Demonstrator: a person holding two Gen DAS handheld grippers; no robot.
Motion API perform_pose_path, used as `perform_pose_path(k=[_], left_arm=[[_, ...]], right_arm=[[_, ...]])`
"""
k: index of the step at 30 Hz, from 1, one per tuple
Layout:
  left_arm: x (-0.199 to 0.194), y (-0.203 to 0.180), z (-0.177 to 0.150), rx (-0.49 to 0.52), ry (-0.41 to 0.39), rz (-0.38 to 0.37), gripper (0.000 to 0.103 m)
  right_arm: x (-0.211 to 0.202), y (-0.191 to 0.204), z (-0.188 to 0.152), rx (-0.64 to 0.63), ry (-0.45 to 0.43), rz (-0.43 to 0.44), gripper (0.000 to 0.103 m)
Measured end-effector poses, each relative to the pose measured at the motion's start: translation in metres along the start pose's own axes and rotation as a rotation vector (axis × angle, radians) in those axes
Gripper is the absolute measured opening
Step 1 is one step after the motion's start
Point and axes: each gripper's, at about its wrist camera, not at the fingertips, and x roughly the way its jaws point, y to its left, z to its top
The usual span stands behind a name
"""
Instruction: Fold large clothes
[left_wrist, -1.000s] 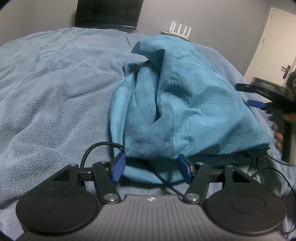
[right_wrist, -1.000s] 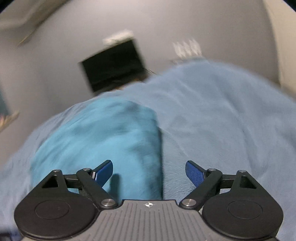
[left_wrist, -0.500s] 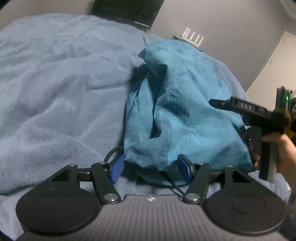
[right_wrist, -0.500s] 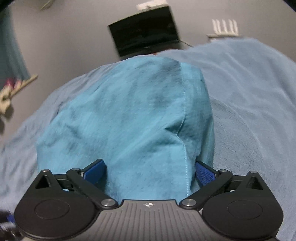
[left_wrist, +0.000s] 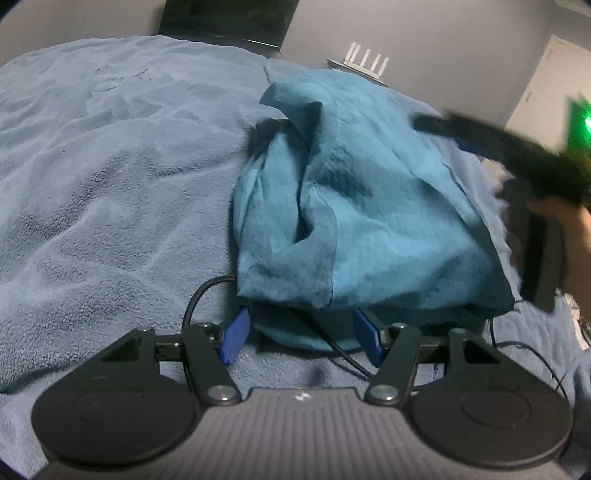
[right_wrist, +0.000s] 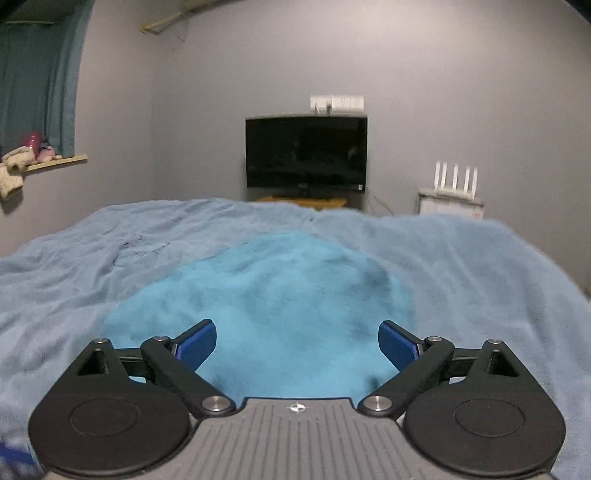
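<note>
The teal garment (left_wrist: 354, 206) lies bunched on the blue blanket (left_wrist: 110, 177), at twelve o'clock from the left gripper (left_wrist: 301, 338), long axis running away. It is nearer, spread, gripping nothing; the right gripper (right_wrist: 297, 345), its jaws having just narrowed slightly, hovers spread, empty.

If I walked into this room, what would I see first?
A big teal garment lies bunched in a heap on the fluffy blue blanket, just ahead of the left gripper, whose blue pads stand apart. Behind the bed, a dark TV screen sits against the grey wall, with a white router to its right.
</note>
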Motion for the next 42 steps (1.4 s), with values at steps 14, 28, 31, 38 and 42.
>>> perform_pose_path(k=[14, 28, 31, 38, 42], left_arm=[[-0.013, 0.007, -0.005, -0.023, -0.029, -0.039, 0.060], [-0.068, -0.059, -0.080, 0.135, 0.191, -0.264, 0.060], [-0.073, -0.076, -0.086, 0.196, 0.161, -0.262, 0.061], [-0.041, -0.055, -0.057, -0.100, -0.024, -0.173, 0.068], [-0.008, -0.055, -0.048, -0.004, -0.066, 0.044, 0.068]], right_arm=[[-0.014, 0.023, -0.023, 0.001, 0.120, 0.030, 0.099], [-0.180, -0.020, -0.119, 0.125, 0.175, 0.021, 0.100], [-0.187, -0.012, -0.134, 0.084, 0.195, 0.034, 0.100], [-0.162, -0.009, -0.150, 0.047, 0.203, 0.001, 0.084], [-0.141, -0.008, -0.157, 0.033, 0.236, -0.002, 0.075]])
